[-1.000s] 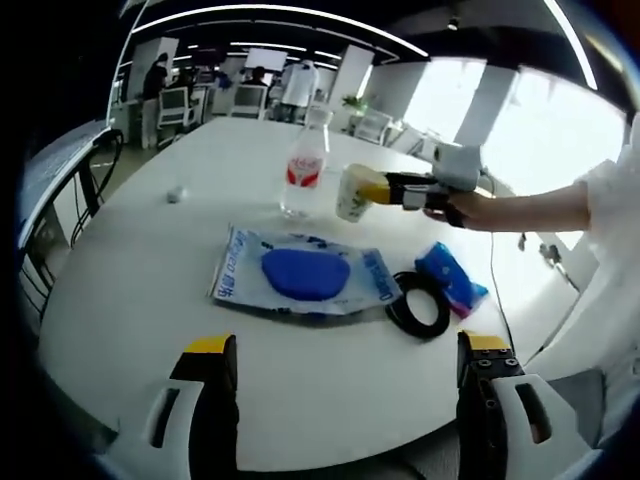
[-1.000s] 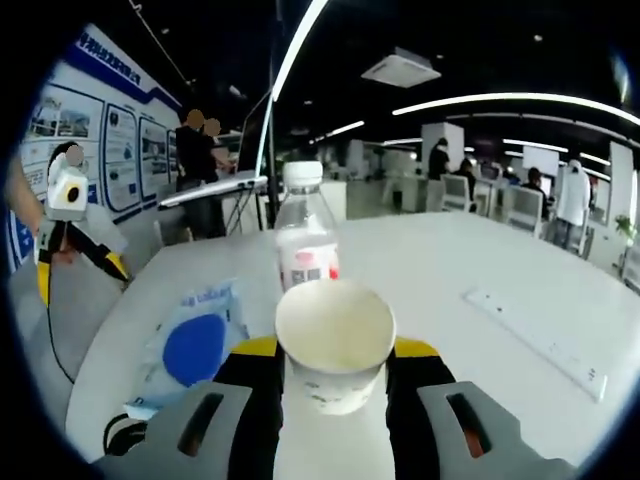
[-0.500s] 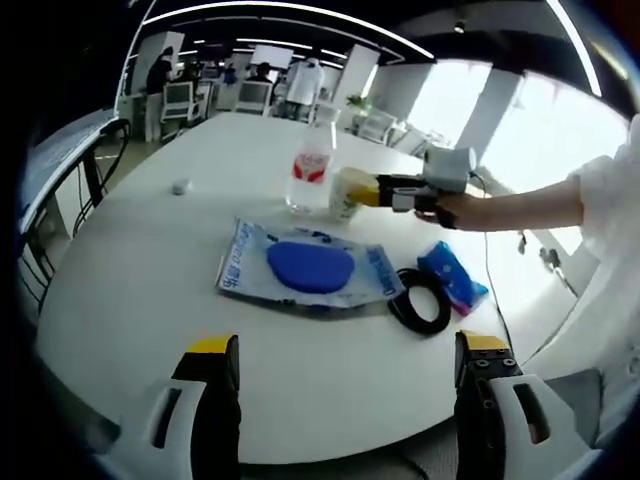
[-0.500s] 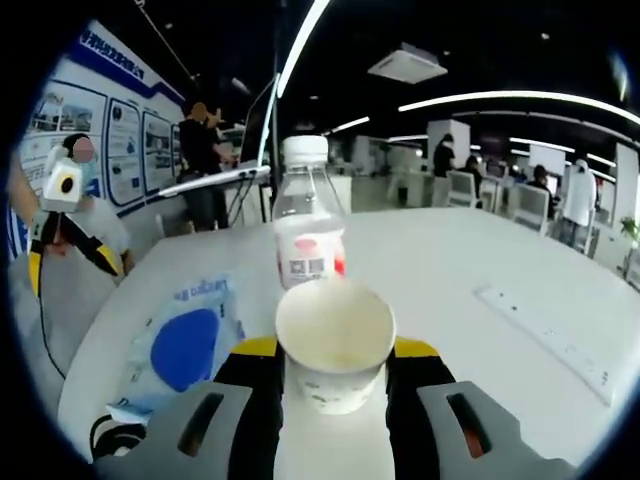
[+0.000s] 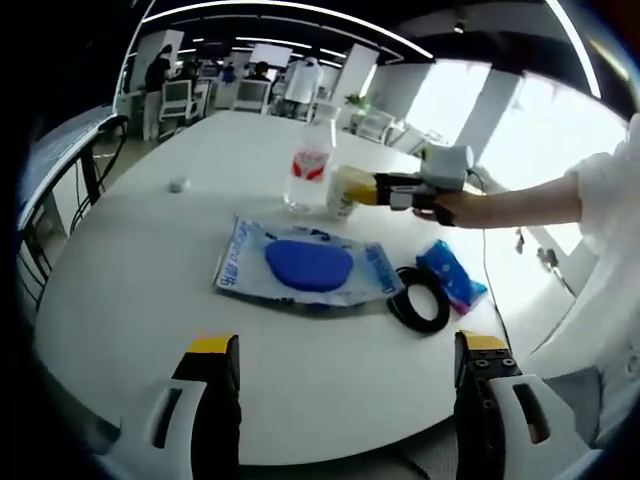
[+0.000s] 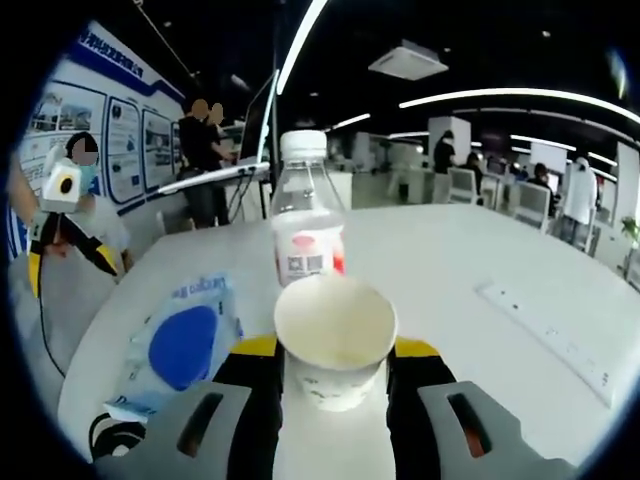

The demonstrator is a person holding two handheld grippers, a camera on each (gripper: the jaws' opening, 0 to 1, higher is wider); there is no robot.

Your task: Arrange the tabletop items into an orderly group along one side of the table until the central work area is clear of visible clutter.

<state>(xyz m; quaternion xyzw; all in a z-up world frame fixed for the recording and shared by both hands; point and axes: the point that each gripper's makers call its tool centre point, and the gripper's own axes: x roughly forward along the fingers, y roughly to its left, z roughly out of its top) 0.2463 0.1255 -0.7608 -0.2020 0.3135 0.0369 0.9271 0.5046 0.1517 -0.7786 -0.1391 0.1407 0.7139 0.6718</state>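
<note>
Right tool (image 6: 335, 375) gripping cup (image 6: 334, 340) just beside bottle (image 6: 306, 235), over bench (image 5: 140, 290). Left tool (image 5: 340, 400) hanging open, empty. Risk: cup nudging bottle, toppling it onto blue pouch (image 5: 305, 267).

Cup carried in beside the bottle

Over the last second I have brought my right tongs (image 6: 335, 375), clamped on the paper cup (image 6: 334, 340), closer to the water bottle (image 6: 307, 225). In the left gripper view the paper cup (image 5: 347, 190) began clear of the bottle (image 5: 309, 166), out over the worktop (image 5: 150, 290), and now sits just beside its base; in the right gripper view the bottle has grown larger behind the cup's rim.
</note>
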